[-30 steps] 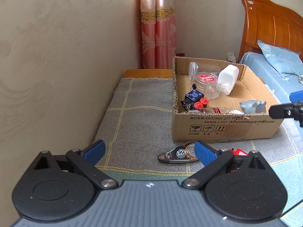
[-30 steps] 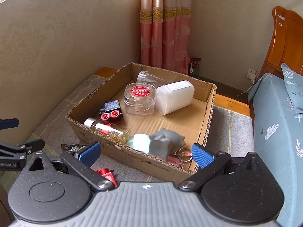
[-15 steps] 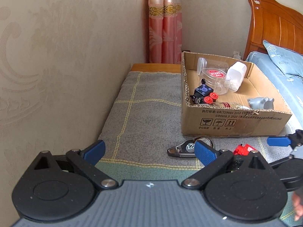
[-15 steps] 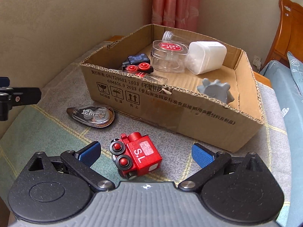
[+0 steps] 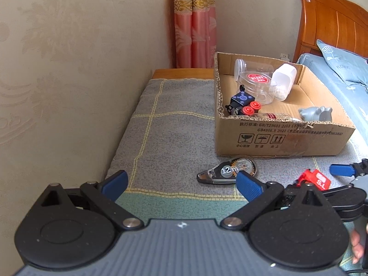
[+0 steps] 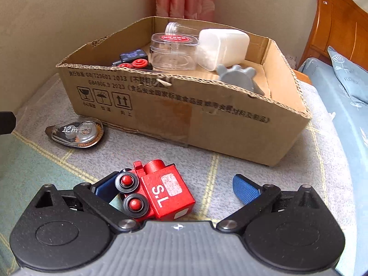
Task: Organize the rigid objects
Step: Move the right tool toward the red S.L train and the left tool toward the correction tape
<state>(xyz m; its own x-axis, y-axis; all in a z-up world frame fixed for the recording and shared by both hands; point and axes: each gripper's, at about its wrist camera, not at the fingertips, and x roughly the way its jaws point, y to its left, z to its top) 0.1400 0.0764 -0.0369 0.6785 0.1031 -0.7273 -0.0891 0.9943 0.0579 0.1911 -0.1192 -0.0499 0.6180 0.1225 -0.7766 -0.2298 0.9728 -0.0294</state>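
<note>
A red toy train (image 6: 161, 195) marked "S.L" lies on the grey blanket between the fingers of my open right gripper (image 6: 174, 189); the left finger is near its black wheels, the right finger stands apart. The left wrist view shows the same train (image 5: 316, 180) at the right with the right gripper's blue finger (image 5: 341, 169) beside it. A clear correction tape dispenser (image 5: 227, 170) (image 6: 77, 132) lies in front of the cardboard box (image 5: 285, 138) (image 6: 184, 110). My left gripper (image 5: 181, 184) hovers open and holds nothing, short of the dispenser.
The box holds a black toy train (image 5: 242, 103), clear round containers (image 6: 173, 50), a white jar (image 6: 222, 46) and a grey figure (image 5: 316, 113). A wall (image 5: 69, 69) runs along the left. A bed with a wooden headboard (image 5: 333, 20) lies to the right. A hand (image 5: 357, 246) shows at lower right.
My right gripper has dropped from above the box to the blanket and closed in around the red train. The left gripper has drawn back slightly.
</note>
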